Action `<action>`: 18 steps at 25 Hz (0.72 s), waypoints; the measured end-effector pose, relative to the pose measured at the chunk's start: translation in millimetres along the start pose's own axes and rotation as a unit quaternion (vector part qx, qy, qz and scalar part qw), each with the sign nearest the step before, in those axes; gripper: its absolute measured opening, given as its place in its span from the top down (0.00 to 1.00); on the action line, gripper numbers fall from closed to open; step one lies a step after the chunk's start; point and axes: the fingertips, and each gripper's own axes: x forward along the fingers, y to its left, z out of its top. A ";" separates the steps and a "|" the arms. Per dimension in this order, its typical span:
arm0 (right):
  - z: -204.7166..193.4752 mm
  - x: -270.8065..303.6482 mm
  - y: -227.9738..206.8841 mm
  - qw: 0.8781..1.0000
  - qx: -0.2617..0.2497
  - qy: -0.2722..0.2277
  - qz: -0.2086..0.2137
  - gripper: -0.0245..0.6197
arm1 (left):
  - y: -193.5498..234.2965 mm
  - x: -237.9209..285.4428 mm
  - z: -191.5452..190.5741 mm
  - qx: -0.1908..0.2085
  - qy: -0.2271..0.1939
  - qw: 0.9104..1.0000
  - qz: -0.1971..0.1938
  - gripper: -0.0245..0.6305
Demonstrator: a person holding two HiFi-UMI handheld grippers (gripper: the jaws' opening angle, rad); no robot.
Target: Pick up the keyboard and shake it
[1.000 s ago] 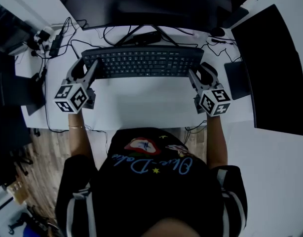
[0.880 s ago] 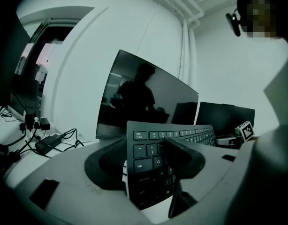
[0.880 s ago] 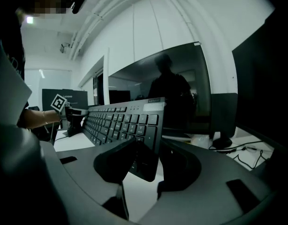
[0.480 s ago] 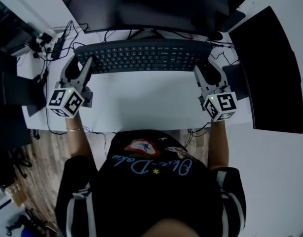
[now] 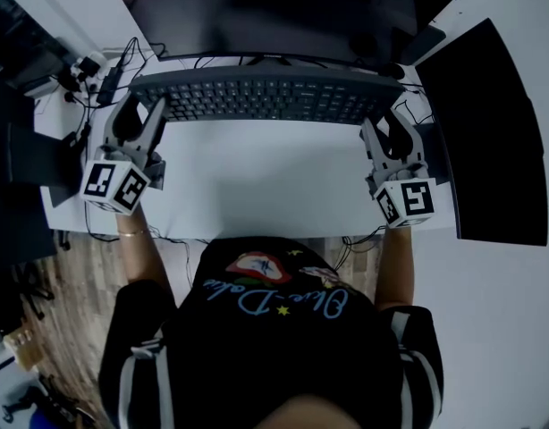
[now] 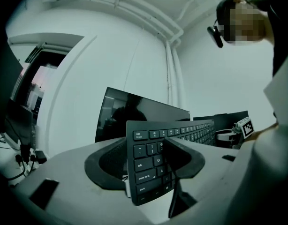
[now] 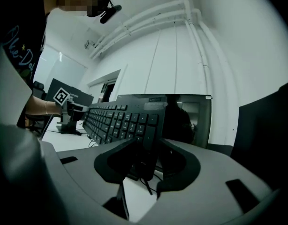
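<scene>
With both ends of the keyboard clamped, I have it up off the white desk, hanging roughly level between my two hands just in front of the dark monitor. The left gripper has its jaws closed on the keyboard's left end, pads pressing the key face and the underside by the esc and tab keys. The right gripper bites the right end the same way, and its own view shows bare desk below the edge. I judge the lift as done and the shaking as the step in hand. To do it well I want both hands moving as one, same stroke and same timing, since any twist between them would lever the thin board out of one pinch. Short, brisk strokes suit this better than wide swings, because the monitor sits close behind. A thin cable dangles beneath the right end. I cannot tell whether it belongs to the keyboard, so I would hold the strokes small enough not to pull it taut, and squeeze firmly at both ends.
</scene>
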 end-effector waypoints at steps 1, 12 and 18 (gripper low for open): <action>3.2 -1.3 0.0 1.000 -0.005 -0.005 -0.001 0.74 | -0.7 -0.7 1.9 0.002 -0.003 1.000 0.000 0.62; 45.1 -16.0 9.1 0.995 -0.066 -0.079 -0.014 0.74 | -4.3 -16.2 29.8 0.015 -0.064 0.998 -0.009 0.62; 53.3 -20.9 9.5 0.991 -0.082 -0.100 -0.019 0.74 | -7.3 -18.5 37.0 0.022 -0.080 0.996 -0.012 0.62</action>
